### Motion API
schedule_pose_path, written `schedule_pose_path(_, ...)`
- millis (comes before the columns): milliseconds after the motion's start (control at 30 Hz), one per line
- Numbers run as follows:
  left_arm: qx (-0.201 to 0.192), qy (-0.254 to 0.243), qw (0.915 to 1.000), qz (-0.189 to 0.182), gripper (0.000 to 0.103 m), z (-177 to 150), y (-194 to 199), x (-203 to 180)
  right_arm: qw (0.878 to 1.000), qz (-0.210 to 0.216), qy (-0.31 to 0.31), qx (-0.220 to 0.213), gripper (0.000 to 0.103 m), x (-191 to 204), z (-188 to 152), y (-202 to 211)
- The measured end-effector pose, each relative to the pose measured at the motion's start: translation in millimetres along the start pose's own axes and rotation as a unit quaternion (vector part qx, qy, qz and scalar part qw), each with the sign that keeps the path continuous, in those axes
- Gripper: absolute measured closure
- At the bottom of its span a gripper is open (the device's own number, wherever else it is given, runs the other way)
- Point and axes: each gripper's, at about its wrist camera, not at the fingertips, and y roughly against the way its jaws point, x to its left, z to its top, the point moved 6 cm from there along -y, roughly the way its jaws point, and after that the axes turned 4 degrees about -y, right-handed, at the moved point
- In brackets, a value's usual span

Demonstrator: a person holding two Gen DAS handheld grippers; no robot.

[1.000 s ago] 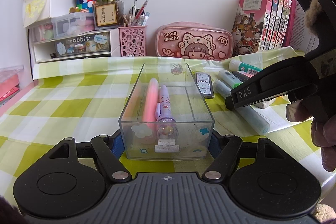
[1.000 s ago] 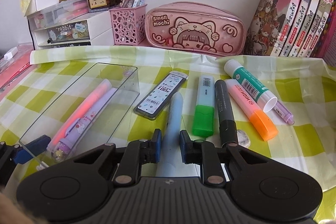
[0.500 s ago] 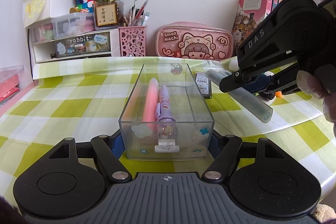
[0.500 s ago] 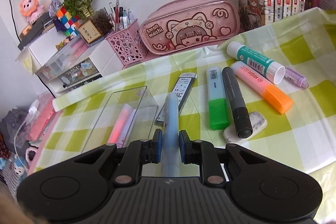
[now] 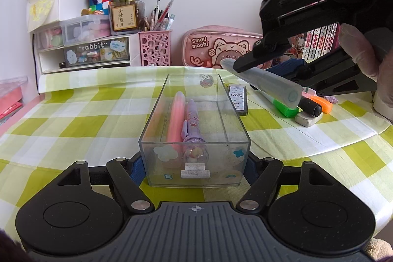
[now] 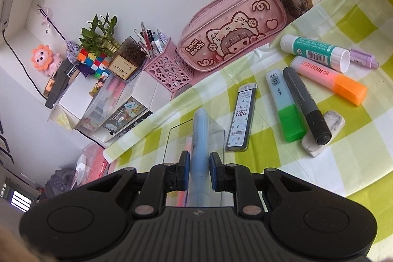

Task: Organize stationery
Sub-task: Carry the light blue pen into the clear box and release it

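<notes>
Two claws are in view. Left claw [image 5: 195, 163], at the lower centre of the left wrist view, is clamped on the near end of a clear plastic organizer box [image 5: 196, 112], its blue pads pressed against both side walls; the box rests on the table [image 5: 73, 119], which is covered by a green-and-white checked cloth. Inside the box lie a pink pen [image 5: 175, 119] and a purple pen [image 5: 192, 124], side by side along the left half, with the right half bare. Right claw [image 6: 199, 173] grips a pale blue pen [image 6: 200, 139] between its blue pads; in the left wrist view that pen [image 5: 265, 80] hangs in the air at the centre right of the frame, tilted, just beyond and above the box's far right corner, touching neither box nor table. A person's gloved finger [image 5: 358, 53] shows at the right edge of that view. On the cloth in the right half of the right wrist view lie a pencil lead case [image 6: 242, 117], a green highlighter [image 6: 286, 107], a black marker [image 6: 305, 104] whose cap end rests on a white eraser [image 6: 329, 129], an orange highlighter [image 6: 331, 80], a glue stick [image 6: 315, 50] and a small lilac item [image 6: 363, 58]. A pink pencil case [image 6: 231, 33] stands against the wall behind them.
</notes>
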Motion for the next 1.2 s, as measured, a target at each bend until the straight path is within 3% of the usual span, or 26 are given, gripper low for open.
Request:
schedule_pose_path(333, 0.0, 0.0, 1.0, 0.0, 0.03, 0.0, -0.1, -0.2, 1.0, -0.013, -0.025, 0.0, 0.062, 4.5, -5.0, -14.5)
schedule_pose_path(1200, 0.0, 0.0, 1.0, 0.0, 0.03, 0.0, 0.1, -0.1, 0.999, -0.027, 0.016, -0.01, 0.059, 11.3, -7.3, -13.5)
